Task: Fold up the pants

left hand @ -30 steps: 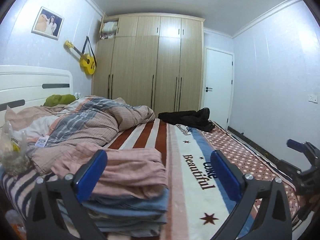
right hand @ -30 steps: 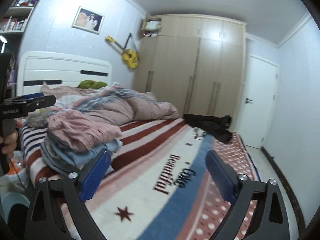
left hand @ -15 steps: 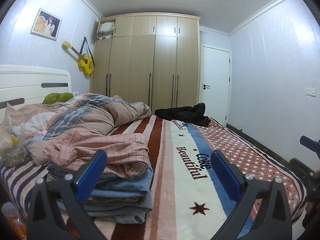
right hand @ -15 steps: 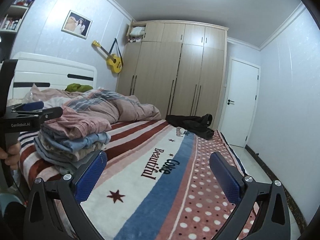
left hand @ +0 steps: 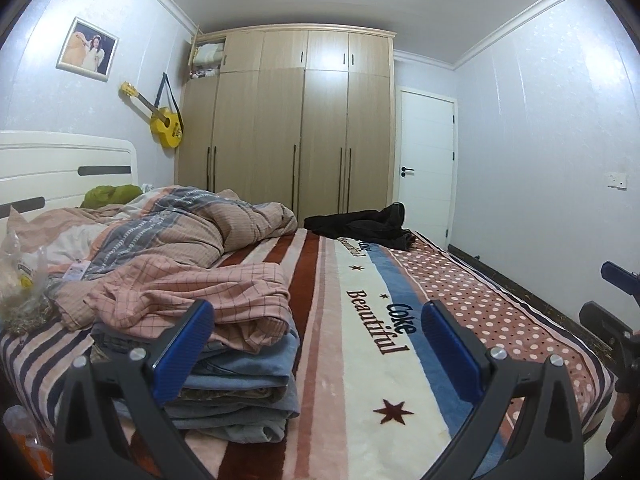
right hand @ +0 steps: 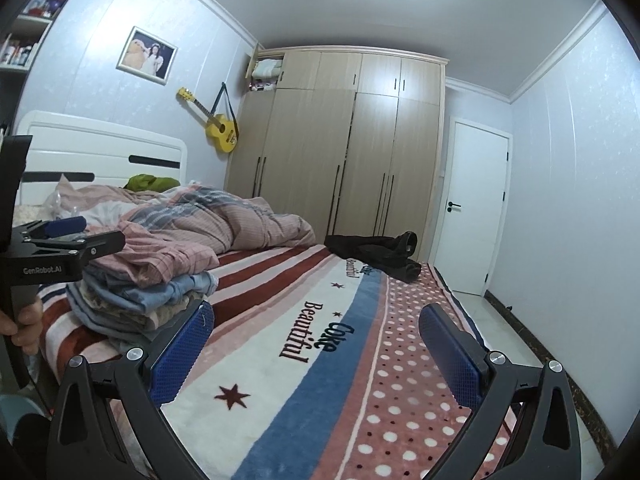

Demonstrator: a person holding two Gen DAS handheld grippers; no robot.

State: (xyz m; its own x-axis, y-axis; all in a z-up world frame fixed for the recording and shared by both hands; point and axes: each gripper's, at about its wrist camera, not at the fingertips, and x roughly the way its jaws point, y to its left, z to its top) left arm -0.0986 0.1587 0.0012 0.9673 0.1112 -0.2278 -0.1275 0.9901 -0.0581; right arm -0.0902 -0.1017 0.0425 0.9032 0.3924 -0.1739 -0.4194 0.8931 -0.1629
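A stack of folded clothes (left hand: 236, 376) sits on the near left of the bed, topped by loosely laid pink checked pants (left hand: 192, 296); the same stack (right hand: 144, 292) shows at the left of the right wrist view. Dark pants (left hand: 360, 228) lie crumpled at the bed's far end, also seen as a dark heap (right hand: 376, 254). My left gripper (left hand: 316, 348) is open and empty, held back from the bed beside the stack. My right gripper (right hand: 316, 356) is open and empty above the blanket's near edge. The left gripper's body (right hand: 60, 248) shows at the left in the right wrist view.
A striped and dotted blanket (left hand: 360, 340) covers the bed. A rumpled quilt (left hand: 180, 232) lies near the white headboard (left hand: 60, 164). A plastic bag (left hand: 20, 280) sits at far left. Wardrobe (left hand: 296, 128), door (left hand: 424, 168) and yellow ukulele (left hand: 160, 120) stand behind. Floor (right hand: 508, 328) runs along the right.
Both grippers have drawn back and up from the bed, so the stack and blanket look farther away. Both stay open and empty.
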